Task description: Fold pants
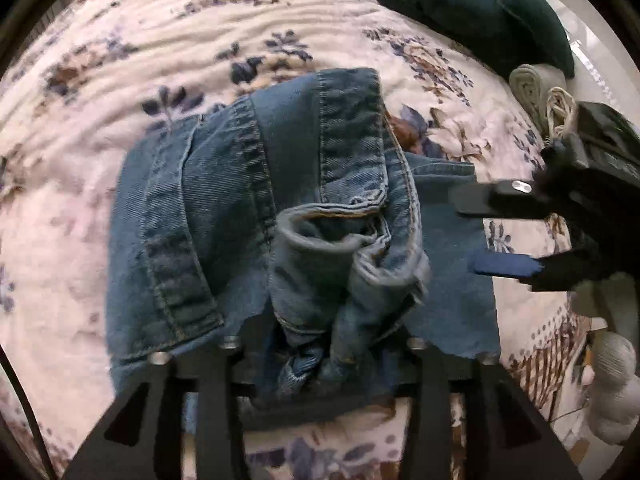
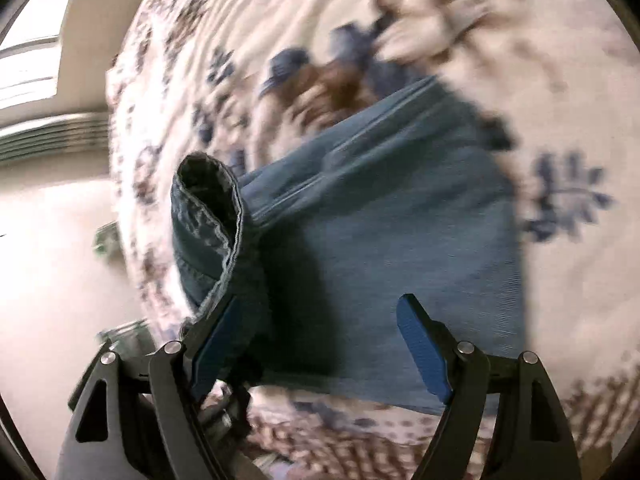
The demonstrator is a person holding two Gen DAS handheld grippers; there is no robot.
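Blue denim pants lie folded in a bundle on the floral bedspread. My left gripper is at the bundle's near edge, its fingers buried under bunched denim, so its state is hidden. My right gripper reaches in from the right, open, over the flat right part of the pants. In the blurred right wrist view the right gripper is open over the denim, with a curled hem lying against its left pad.
A dark green pillow lies at the back right. A rolled grey cloth sits at the bed's right edge. The bed edge and floor show left in the right wrist view.
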